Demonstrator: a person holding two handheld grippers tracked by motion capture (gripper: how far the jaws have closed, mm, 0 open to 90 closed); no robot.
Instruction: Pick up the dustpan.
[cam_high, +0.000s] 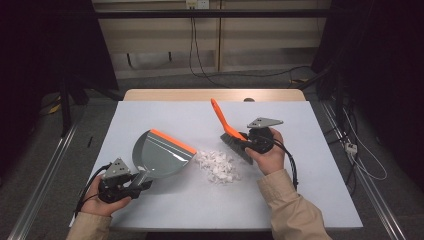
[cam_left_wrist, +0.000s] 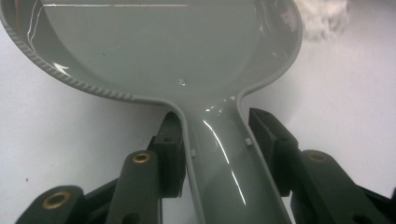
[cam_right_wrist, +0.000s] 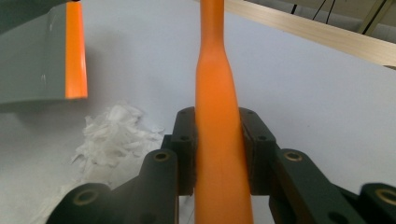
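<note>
A grey dustpan (cam_high: 159, 154) with an orange lip (cam_high: 173, 141) rests left of centre, mouth toward a pile of white paper scraps (cam_high: 218, 165). My left gripper (cam_high: 142, 184) is shut on the dustpan's handle (cam_left_wrist: 219, 163); in the left gripper view the jaws of my left gripper (cam_left_wrist: 215, 122) sit on either side of it. An orange-handled brush (cam_high: 220, 118) slants up to the right of the scraps, its dark bristles (cam_high: 235, 145) down on the surface. My right gripper (cam_high: 246, 143) is shut on the brush handle (cam_right_wrist: 217, 93), which my right gripper (cam_right_wrist: 218, 116) clamps between both jaws. Scraps (cam_right_wrist: 112, 140) lie left of it.
The work happens on a white board (cam_high: 305, 180) laid over a wooden table (cam_high: 215, 94). Bare board lies in front of and behind the scraps. Dark curtains flank the table, and cables (cam_high: 360, 160) trail on the floor to the right.
</note>
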